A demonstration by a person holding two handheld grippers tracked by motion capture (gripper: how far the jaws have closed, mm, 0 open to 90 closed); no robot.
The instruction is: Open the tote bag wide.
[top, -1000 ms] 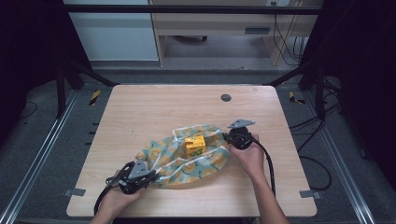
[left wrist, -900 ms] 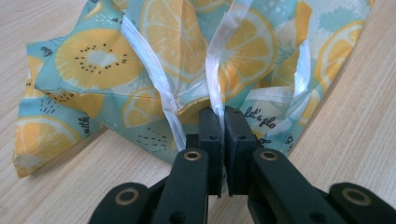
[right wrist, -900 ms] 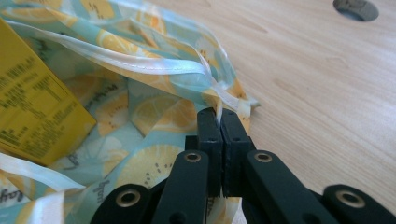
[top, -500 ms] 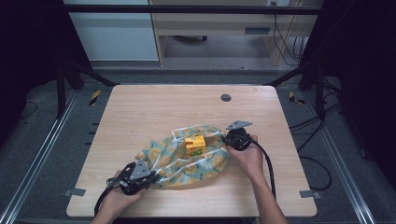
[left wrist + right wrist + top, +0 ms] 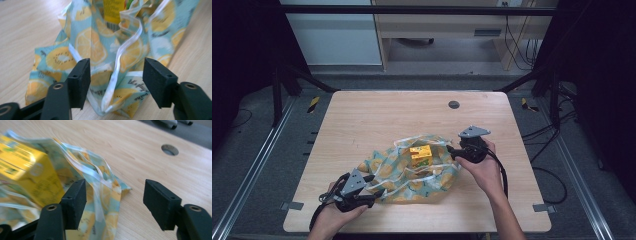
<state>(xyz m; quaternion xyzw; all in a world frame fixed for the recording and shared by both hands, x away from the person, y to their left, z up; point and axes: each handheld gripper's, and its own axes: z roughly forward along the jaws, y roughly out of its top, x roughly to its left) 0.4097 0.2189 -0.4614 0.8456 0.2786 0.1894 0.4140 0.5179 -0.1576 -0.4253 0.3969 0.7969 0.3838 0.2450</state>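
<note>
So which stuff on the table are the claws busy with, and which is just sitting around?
Busy with:
- lemon-print bag, lying crumpled mid-table
- yellow box, on the bag
- left claw, open at the bag's near edge
- right claw, open at the bag's other end

Just there:
- round hole in the table
- cables on the floor

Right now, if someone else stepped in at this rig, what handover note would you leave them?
Left gripper: open, its jaws either side of the near corner of the lemon-print bag.
Right gripper: open at the bag's far edge, one jaw by the fabric.
The bag lies crumpled mid-table, with a yellow carton on it among the white handles.
Done: nothing gripped yet.
Left: probably close on the bag; the aim is unclear.
</note>
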